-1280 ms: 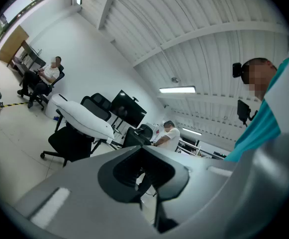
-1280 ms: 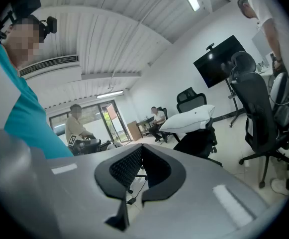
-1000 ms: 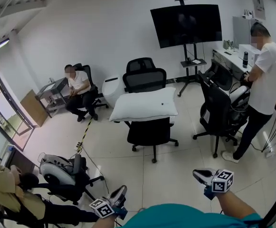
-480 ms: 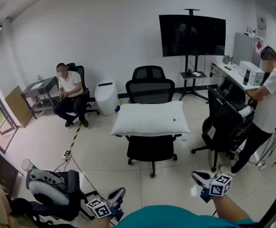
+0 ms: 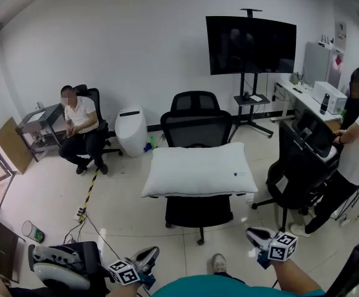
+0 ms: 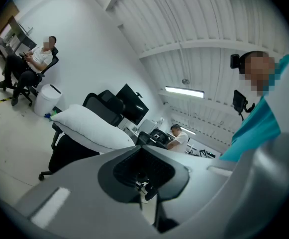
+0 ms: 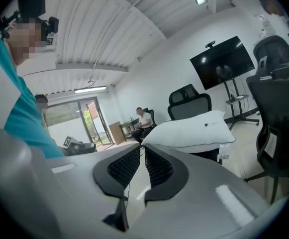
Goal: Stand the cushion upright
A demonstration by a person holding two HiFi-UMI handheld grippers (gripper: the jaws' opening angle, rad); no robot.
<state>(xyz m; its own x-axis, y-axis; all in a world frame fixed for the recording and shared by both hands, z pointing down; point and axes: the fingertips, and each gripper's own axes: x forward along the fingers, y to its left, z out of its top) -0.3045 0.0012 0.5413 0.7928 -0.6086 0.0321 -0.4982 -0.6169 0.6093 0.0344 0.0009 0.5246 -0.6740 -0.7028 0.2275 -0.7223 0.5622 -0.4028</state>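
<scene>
A white cushion (image 5: 198, 171) lies flat across the seat of a black office chair (image 5: 198, 129) in the middle of the room. It also shows in the left gripper view, cushion (image 6: 87, 128), and in the right gripper view, cushion (image 7: 191, 129). My left gripper (image 5: 149, 252) is low at the bottom left, well short of the chair, shut and empty (image 6: 142, 151). My right gripper (image 5: 253, 232) is at the bottom right, also apart from the cushion. Its jaws are opening, with a thin slit and nothing between them (image 7: 143, 148).
A second black chair (image 5: 299, 166) stands right of the cushion, with a standing person (image 5: 358, 135) beside it. A seated person (image 5: 77, 122), a white bin (image 5: 131, 132) and a floor cable (image 5: 89, 190) are at left. A screen on a stand (image 5: 250, 45) is behind. A white machine (image 5: 62, 271) sits at lower left.
The view has moved closer to the chair, so the cushion looks bigger and more centred. Both grippers came along at the bottom edge. The standing person has slid toward the right edge.
</scene>
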